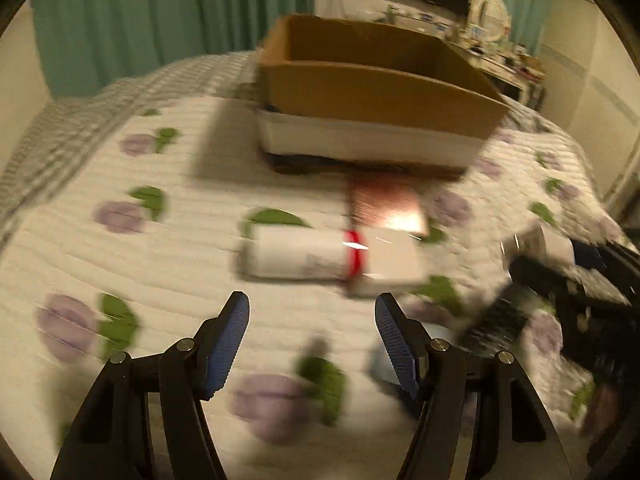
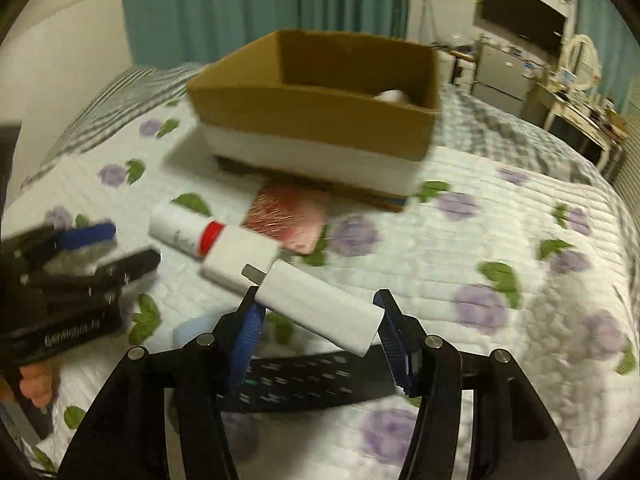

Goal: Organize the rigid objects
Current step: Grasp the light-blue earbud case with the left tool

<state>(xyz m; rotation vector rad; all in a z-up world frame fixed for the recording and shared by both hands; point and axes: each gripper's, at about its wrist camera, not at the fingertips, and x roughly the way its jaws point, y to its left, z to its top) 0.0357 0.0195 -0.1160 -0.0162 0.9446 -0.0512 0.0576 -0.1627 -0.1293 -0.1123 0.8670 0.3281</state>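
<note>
My box (image 2: 316,92) on the bed (image 2: 480,240) holds something white (image 2: 390,96). My right tool (image 2: 320,320) grips a white stick (image 2: 316,304); my left tool (image 1: 312,340) gapes, a tube (image 1: 296,258) just ahead

only a blurred white "genrobot" mark shows, on the left tool (image 2: 72,264).
</note>
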